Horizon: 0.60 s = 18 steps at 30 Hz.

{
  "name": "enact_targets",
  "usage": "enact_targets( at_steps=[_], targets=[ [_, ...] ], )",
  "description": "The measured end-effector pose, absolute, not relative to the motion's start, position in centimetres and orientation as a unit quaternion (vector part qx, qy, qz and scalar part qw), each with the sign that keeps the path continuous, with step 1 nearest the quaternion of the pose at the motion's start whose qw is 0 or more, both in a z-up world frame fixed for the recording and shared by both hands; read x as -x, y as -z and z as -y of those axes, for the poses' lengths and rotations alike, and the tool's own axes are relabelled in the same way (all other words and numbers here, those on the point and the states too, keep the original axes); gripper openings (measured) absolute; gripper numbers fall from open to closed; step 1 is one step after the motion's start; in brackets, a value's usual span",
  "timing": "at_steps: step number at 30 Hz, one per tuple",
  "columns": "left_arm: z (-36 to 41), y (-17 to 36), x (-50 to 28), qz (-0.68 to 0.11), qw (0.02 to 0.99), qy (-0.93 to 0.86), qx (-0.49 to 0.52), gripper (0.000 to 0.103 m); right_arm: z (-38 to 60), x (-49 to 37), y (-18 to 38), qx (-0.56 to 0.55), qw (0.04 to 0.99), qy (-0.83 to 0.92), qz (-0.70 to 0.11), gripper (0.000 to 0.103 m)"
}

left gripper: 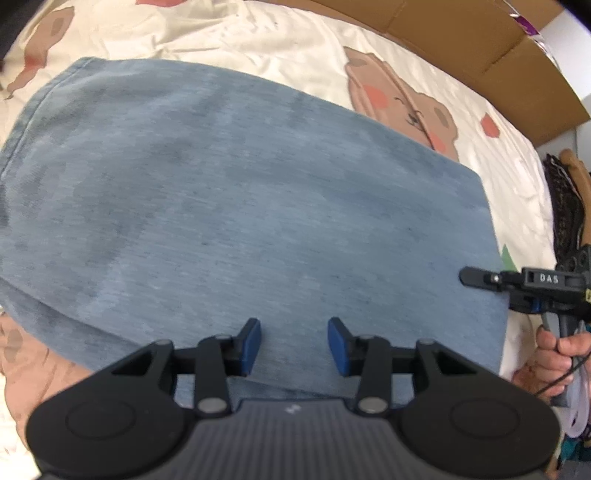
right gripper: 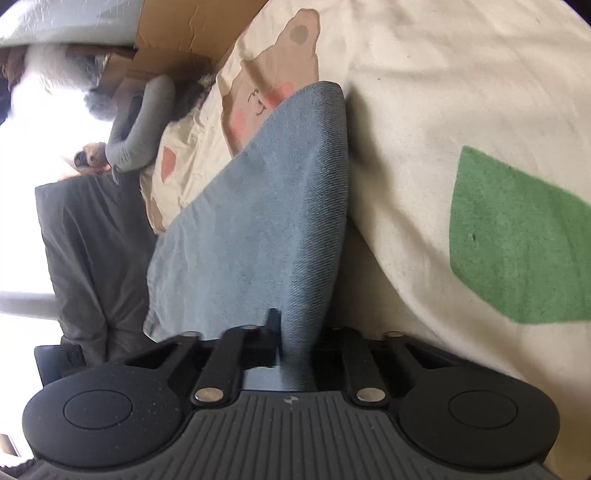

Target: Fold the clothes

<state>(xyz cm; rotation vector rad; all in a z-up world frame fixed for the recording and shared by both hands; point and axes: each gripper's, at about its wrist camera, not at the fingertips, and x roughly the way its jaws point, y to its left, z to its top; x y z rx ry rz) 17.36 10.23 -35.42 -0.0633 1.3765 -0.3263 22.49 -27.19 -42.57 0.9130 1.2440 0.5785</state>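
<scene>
A blue denim garment (left gripper: 240,206) lies spread flat on a cream bedsheet (left gripper: 295,48) printed with brown bears and a green patch. The left gripper (left gripper: 294,347) points steeply down over the near edge of the garment, its blue pads (left gripper: 252,345) apart, with bare cloth showing between them and nothing pinched. At the garment's right edge the right gripper (right gripper: 286,332) is clenched on a raised fold of the denim, the cloth rising out of its closed jaws in the right wrist view. A hand (left gripper: 557,350) grips that tool's handle on the right. Brown cardboard (left gripper: 461,33) runs along the far side of the bed. A person in a grey sleeve (right gripper: 140,125) stands beyond the bed.
</scene>
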Motion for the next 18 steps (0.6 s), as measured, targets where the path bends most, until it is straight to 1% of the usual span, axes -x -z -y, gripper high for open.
enact_targets(
  at_steps=[4,18],
  targets=[
    [-10.5,35.7,-17.6,-0.63,0.763,0.14,0.028,0.043,27.1,-22.8,41.2,-0.396,0.681,-0.27,-0.553,0.005],
    [-9.9,35.0,-18.0,-0.611,0.775,0.161,0.023,0.043,28.8,-24.6,36.2,-0.377,0.687,-0.268,-0.56,0.005]
  ],
)
